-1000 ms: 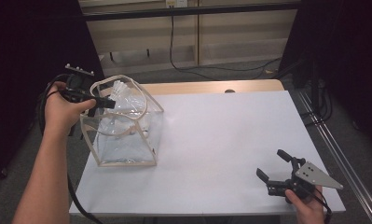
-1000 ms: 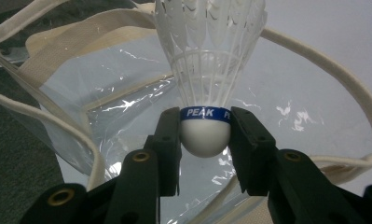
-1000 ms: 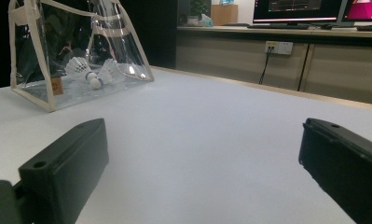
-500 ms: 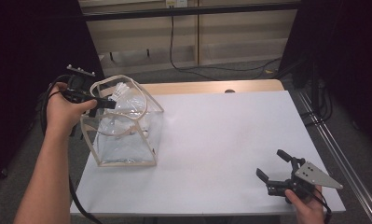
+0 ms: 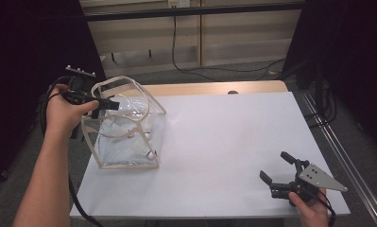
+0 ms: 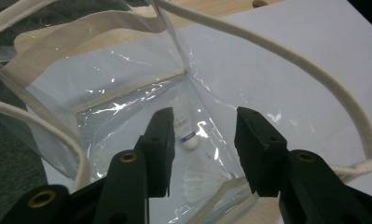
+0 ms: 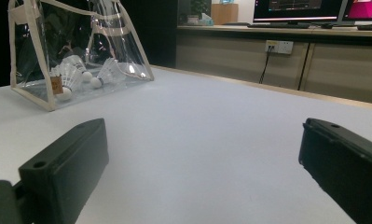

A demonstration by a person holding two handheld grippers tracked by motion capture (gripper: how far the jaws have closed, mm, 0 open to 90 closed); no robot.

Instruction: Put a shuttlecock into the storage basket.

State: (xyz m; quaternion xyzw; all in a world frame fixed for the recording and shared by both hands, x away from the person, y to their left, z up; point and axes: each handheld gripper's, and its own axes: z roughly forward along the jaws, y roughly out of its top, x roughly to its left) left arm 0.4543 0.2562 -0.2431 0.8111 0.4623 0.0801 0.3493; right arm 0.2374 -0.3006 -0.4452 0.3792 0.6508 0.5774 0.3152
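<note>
- Up at the table's [image 5: 224, 142] far left corner, the left gripper [image 5: 111, 103] hangs over the open mouth of a clear bag [image 5: 129, 137], with its jaws apart and nothing between them.
- Seen from the left gripper view, that gripper [image 6: 203, 140] looks straight down into the bag [image 6: 127, 93]; a shuttlecock [image 6: 186, 128] lies on the bag's bottom just below the gap between the jaws, and the feathers of a second one [image 6: 200, 182] show nearer the camera.
- The bag stands upright on the white tabletop, its cream trim and cord handles [image 5: 134, 101] rising around the left gripper's tips.
- From the high view, small white cork heads [image 5: 149, 153] sit low inside the bag near its front right corner.
- The person's left hand [image 5: 65, 111] holds the left gripper from the table's left edge, the forearm coming up from the bottom of the view.
- At the table's near right corner, the right gripper [image 5: 278, 170] rests low over the bare surface, jaws wide apart and empty, well away from the bag.
- Looking along the right gripper [image 7: 202, 158], the bag [image 7: 72, 60] stands far off across the table, with several shuttlecocks [image 7: 79, 72] clustered on its floor.
</note>
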